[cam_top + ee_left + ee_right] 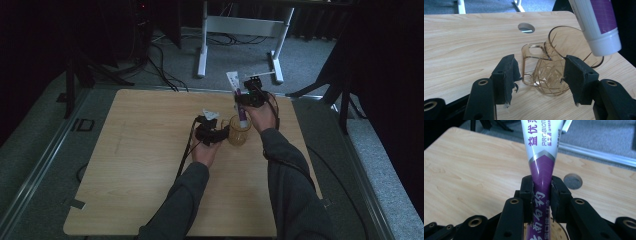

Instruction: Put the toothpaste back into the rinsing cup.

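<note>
My right gripper (541, 202) is clamped on the tube (541, 170), its pads squeezing the purple middle so the tube stands cap-down below the jaws and flat tail up above them. In the high view that gripper (248, 98) hangs just above the cup (239, 131), and the cap end already dips to about the rim; from the left gripper view the white cap (605, 43) sits at the cup's far rim, though I cannot tell whether it touches. My left gripper (540, 80) has its jaws apart around the cup (559, 72): the amber cup and its handle (534, 65) lie between the pads, the right pad close against the wall, the left pad with a gap to the handle, so I read it as bracketing rather than gripping. The table (150, 150) under both is bare wood. I judge the step in hand to be setting the tube into the cup. Next I need to lower my right hand straight down, keep the cap inside the rim, and part the jaws only once the tube rests inside, with the left gripper steadying the cup against tipping.
</note>
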The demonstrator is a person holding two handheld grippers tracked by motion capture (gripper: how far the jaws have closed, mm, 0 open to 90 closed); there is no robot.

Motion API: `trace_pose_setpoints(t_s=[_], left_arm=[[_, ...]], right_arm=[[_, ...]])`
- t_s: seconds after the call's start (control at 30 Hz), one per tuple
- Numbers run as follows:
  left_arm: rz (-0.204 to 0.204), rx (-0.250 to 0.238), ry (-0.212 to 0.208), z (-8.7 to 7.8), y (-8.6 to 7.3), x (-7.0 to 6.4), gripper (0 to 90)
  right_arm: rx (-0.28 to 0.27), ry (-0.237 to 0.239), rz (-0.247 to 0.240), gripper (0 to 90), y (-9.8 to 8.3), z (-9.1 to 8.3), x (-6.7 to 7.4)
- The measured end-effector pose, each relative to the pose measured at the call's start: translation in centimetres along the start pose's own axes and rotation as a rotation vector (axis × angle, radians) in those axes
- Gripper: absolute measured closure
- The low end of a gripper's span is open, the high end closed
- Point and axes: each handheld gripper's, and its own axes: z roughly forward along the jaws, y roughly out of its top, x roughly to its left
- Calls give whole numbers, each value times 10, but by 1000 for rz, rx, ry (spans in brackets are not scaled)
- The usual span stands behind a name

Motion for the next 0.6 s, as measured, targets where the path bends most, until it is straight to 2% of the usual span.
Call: trace_pose_setpoints(t_s=[0.17,0.23,0.4,0.6], left_arm=[[-4,-1,11,-2,-2,5,427],[0,0,16,-3,-2,6,427],[-6,-8,19,-6,0,10,427],[-7,-9,22,-6,0,10,427]], right_arm=[[-40,-4,-13,745,-8,4,1],[-56,-6,-30,744,-17,10,1],[-70,-3,-31,741,-30,18,2],[-77,0,-44,733,-46,19,4]])
